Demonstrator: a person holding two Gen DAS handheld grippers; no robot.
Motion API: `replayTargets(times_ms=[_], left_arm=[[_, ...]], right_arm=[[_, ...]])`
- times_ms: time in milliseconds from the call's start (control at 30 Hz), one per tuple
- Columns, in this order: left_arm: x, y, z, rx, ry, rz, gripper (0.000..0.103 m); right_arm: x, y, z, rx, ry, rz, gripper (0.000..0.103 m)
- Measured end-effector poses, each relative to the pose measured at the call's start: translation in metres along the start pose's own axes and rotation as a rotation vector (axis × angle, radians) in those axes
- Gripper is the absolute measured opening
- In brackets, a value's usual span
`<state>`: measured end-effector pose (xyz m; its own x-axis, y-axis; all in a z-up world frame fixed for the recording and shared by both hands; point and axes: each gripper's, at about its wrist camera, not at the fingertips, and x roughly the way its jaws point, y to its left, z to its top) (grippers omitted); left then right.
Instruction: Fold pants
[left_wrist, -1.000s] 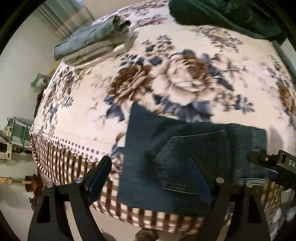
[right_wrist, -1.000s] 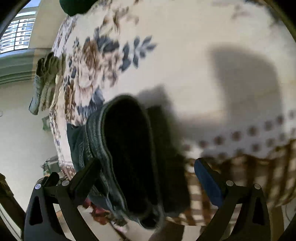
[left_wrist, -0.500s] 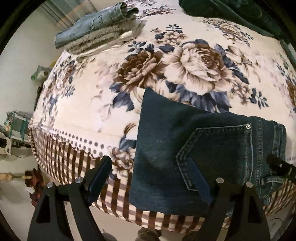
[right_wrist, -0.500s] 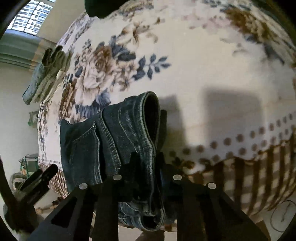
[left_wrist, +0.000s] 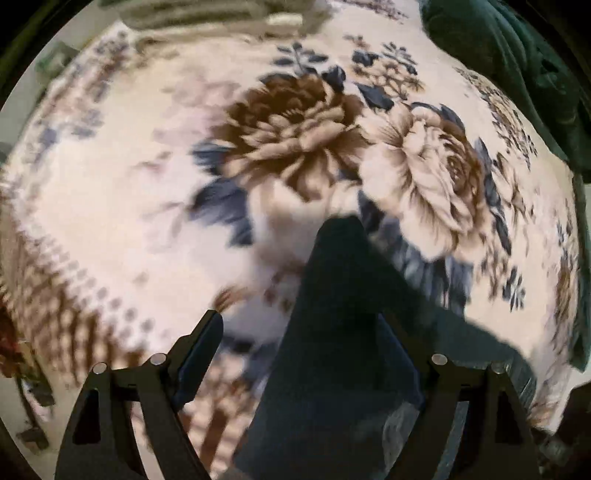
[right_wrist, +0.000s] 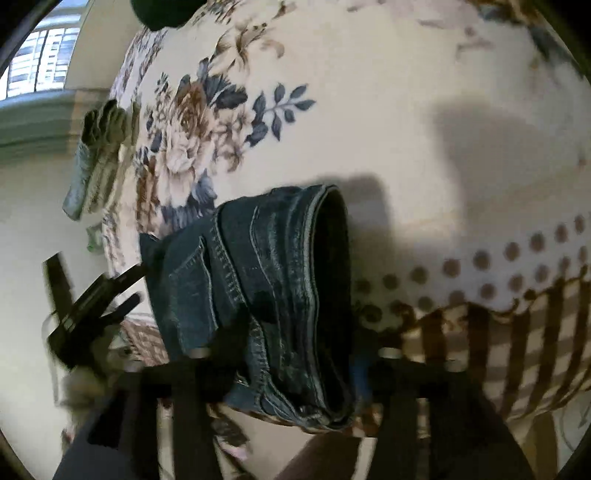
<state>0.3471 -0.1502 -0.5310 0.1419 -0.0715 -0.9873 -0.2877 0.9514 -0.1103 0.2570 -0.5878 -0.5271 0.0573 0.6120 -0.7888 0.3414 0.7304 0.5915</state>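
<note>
Dark blue folded jeans (right_wrist: 258, 280) lie at the near edge of the floral blanket (right_wrist: 406, 110), partly over its checked border. In the left wrist view the jeans (left_wrist: 340, 332) fill the lower middle, blurred. My left gripper (left_wrist: 306, 354) is open, its jaws wide, with the left corner of the jeans between them. My right gripper (right_wrist: 291, 362) is blurred; its fingers stand either side of the waistband end of the jeans. The left gripper shows in the right wrist view (right_wrist: 92, 306) at the far end of the jeans.
A stack of folded light denim and grey clothes (right_wrist: 96, 155) lies at the far left of the bed. A dark green garment (left_wrist: 517, 74) lies at the far right corner. The bed's edge drops off just under the jeans.
My left gripper has moved forward and low over the jeans' left part. My right gripper, closed on the waistband half a second ago, now shows a wider gap between its fingers.
</note>
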Motion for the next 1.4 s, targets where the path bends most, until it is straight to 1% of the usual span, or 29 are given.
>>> replayTargets(times_ms=[67,100,133,167,200,233,300,333,400,467,500,533,600,667,700,733,767,800,833,867,1000,1067,1100,1133,1200,1233,1267,1367,1400], left_arm=[[0.019,-0.002,0.017,-0.006,0.035,-0.046,0.083],[0.027,-0.005,0.024,0.013,0.038,-0.098,0.069],[0.031,-0.008,0.028,0.034,0.032,-0.12,0.047],[0.035,-0.011,0.03,0.046,0.036,-0.125,0.029],[0.038,-0.013,0.03,0.056,0.035,-0.121,0.028],[0.04,-0.016,0.029,0.082,0.022,-0.119,0.028],[0.045,-0.015,0.026,0.093,0.019,-0.11,0.028],[0.044,-0.013,0.025,0.073,0.021,-0.122,0.031],[0.033,-0.009,0.025,0.045,0.028,-0.152,0.035],[0.02,-0.004,0.022,0.015,0.049,-0.179,0.052],[0.013,-0.002,0.019,-0.001,0.047,-0.21,0.066],[0.001,0.001,0.014,-0.011,0.035,-0.25,0.076],[-0.011,0.002,0.004,0.003,0.025,-0.303,0.079],[-0.011,0.0,-0.002,0.018,0.039,-0.317,0.079],[-0.007,-0.001,-0.004,0.025,0.05,-0.321,0.079],[0.0,-0.002,-0.007,0.026,0.063,-0.323,0.079],[0.006,-0.002,-0.006,0.024,0.072,-0.319,0.079],[0.015,-0.003,-0.005,0.017,0.087,-0.319,0.079],[0.021,-0.002,-0.002,0.009,0.1,-0.318,0.079],[0.026,-0.002,-0.001,0.005,0.108,-0.316,0.079],[0.045,-0.005,0.006,0.009,0.132,-0.314,0.079],[0.05,-0.006,0.008,0.011,0.116,-0.309,0.077],[0.05,-0.006,0.008,0.021,0.101,-0.312,0.058],[0.054,-0.007,0.008,0.041,0.096,-0.286,0.053],[0.059,-0.003,0.007,0.039,0.102,-0.298,0.053],[0.059,0.0,0.008,0.02,0.109,-0.319,0.054],[0.058,0.004,0.009,-0.003,0.117,-0.34,0.056],[0.053,0.012,0.01,-0.042,0.159,-0.378,0.064],[0.05,0.015,0.008,-0.05,0.166,-0.38,0.069]], right_arm=[[0.004,-0.005,0.0,0.029,0.02,0.021,0.059],[0.005,-0.005,-0.002,0.029,0.016,0.024,0.059],[0.003,-0.003,-0.004,0.02,0.001,0.019,0.054],[0.001,-0.001,-0.007,0.01,-0.018,0.019,0.046],[0.003,0.002,-0.009,-0.002,-0.01,0.009,0.025],[0.005,0.002,-0.01,-0.003,0.0,-0.012,0.021],[0.007,0.004,-0.014,-0.013,-0.013,-0.025,0.014],[0.005,0.008,-0.017,-0.024,-0.023,-0.056,0.01],[-0.007,0.016,-0.023,-0.039,-0.058,-0.073,0.009],[-0.025,0.023,-0.031,-0.048,-0.091,-0.063,0.008],[-0.033,0.026,-0.034,-0.053,-0.102,-0.058,0.007],[-0.043,0.027,-0.039,-0.053,-0.113,-0.054,0.007],[-0.06,0.023,-0.047,-0.036,-0.124,-0.045,0.007],[-0.065,0.013,-0.048,-0.026,-0.121,-0.067,0.007],[-0.063,0.005,-0.046,-0.024,-0.115,-0.076,0.008],[-0.055,-0.001,-0.043,-0.035,-0.082,-0.081,0.017],[-0.043,-0.008,-0.039,-0.047,-0.016,-0.101,0.026],[-0.031,-0.018,-0.037,-0.034,0.048,-0.168,0.05],[-0.026,-0.026,-0.035,-0.01,0.072,-0.215,0.063],[-0.025,-0.034,-0.035,0.019,0.077,-0.195,0.063],[-0.023,-0.052,-0.044,0.158,0.082,0.018,0.063],[-0.016,-0.057,-0.052,0.18,0.077,0.052,0.063],[-0.012,-0.061,-0.055,0.193,0.068,0.04,0.063],[-0.006,-0.067,-0.059,0.213,0.063,0.004,0.064],[0.005,-0.078,-0.064,0.253,0.073,0.006,0.071],[0.009,-0.084,-0.065,0.288,0.076,0.028,0.077],[0.011,-0.088,-0.065,0.329,0.082,0.075,0.079],[0.022,-0.095,-0.071,0.402,0.124,0.213,0.079],[0.027,-0.095,-0.073,0.412,0.139,0.23,0.076]])
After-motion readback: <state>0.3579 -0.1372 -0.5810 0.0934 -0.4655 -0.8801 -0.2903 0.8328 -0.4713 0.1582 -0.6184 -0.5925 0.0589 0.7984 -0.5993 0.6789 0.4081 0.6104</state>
